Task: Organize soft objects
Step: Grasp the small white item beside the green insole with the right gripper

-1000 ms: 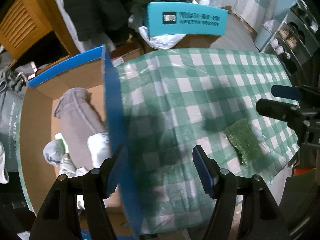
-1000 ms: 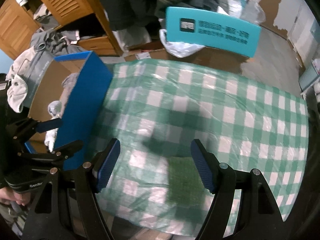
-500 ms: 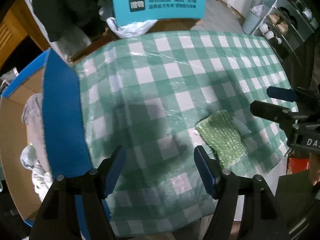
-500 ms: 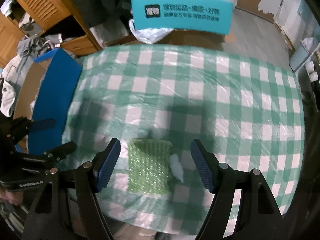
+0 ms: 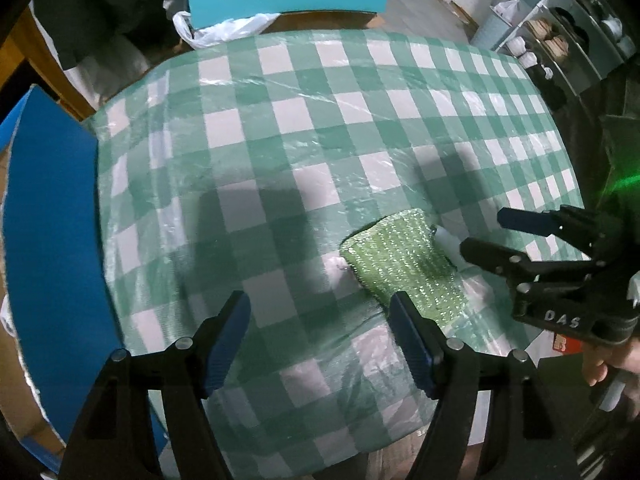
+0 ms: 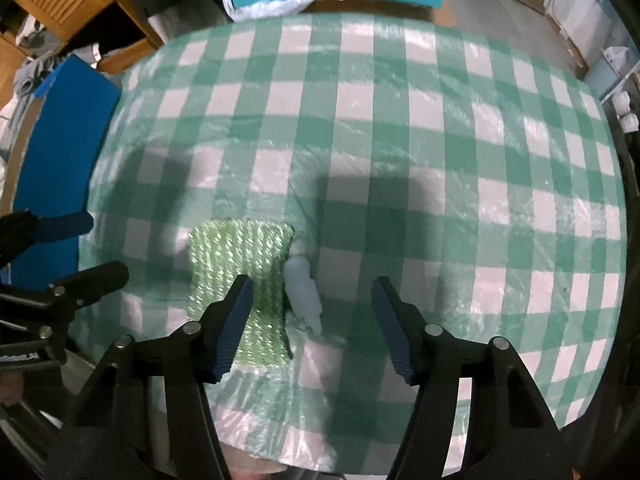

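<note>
Approach step. Green scrub pad [image 6: 244, 280] lies flat near the worktop [image 6: 400, 120] front edge. Right hand-held gripper [image 6: 312, 328], jaws just closing but still apart, nothing pinched, hovers over it; left hand-held gripper [image 5: 320, 344] wide, empty. Next: lower, pinch (white tag [image 6: 302, 284] alongside).

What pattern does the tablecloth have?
Tablecloth: green and white checks, clearest in the right wrist view.

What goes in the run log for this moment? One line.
left gripper: open, empty | right gripper: closing, above white bottle | green pad: flat on checked tablecloth
</note>
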A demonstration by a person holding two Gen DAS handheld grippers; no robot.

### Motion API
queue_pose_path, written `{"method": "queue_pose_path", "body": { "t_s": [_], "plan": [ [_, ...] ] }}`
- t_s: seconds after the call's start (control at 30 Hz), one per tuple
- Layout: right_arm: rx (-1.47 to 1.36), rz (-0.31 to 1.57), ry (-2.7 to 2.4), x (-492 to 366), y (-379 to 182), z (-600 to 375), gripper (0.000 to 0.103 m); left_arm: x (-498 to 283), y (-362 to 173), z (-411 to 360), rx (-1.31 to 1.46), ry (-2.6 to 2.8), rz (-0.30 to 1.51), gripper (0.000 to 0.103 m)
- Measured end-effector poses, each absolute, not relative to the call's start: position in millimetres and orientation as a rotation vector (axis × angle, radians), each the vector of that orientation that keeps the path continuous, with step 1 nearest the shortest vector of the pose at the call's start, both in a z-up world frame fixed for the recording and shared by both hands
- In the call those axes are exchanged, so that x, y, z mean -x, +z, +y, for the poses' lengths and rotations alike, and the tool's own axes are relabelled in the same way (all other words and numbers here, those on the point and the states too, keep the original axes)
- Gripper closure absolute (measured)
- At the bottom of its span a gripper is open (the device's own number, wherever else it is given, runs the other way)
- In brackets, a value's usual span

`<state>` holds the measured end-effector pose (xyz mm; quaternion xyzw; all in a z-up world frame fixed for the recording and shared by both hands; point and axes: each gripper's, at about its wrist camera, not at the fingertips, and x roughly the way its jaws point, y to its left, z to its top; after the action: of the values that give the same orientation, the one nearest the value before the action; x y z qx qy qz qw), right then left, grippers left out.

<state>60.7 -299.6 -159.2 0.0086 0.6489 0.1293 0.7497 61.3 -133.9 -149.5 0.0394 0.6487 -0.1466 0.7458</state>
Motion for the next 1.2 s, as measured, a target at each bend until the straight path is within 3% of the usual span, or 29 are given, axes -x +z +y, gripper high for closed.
{"method": "queue_pose_path", "body": {
  "t_s": [0.3,0.67,0.77,0.9,1.2],
  "plan": [
    [-0.004,1.472,0.297,-57.0,-179.4,-301.9,0.048,-66.6,-166.3,-138.8,-0.048,-0.323,1.469,0.027],
    [0.015,1.482,0.307,-60.9,-189.9,-299.9,0.053,-70.6,-173.2,-138.2,-0.017,-0.314,1.495,0.026],
    [0.019,1.483,0.31,-61.9,-192.9,-298.9,0.062,-71.0,-174.4,-139.7,-0.018,-0.313,1.5,0.026],
    [0.01,1.483,0.33,-63.2,-196.0,-287.8,0.085,-71.9,-174.9,-142.3,-0.018,-0.31,1.502,0.026],
    [-0.021,1.449,0.294,-63.3,-180.2,-305.2,0.085,-75.0,-174.0,-161.6,0.017,-0.32,1.515,0.025]
  ]
}}
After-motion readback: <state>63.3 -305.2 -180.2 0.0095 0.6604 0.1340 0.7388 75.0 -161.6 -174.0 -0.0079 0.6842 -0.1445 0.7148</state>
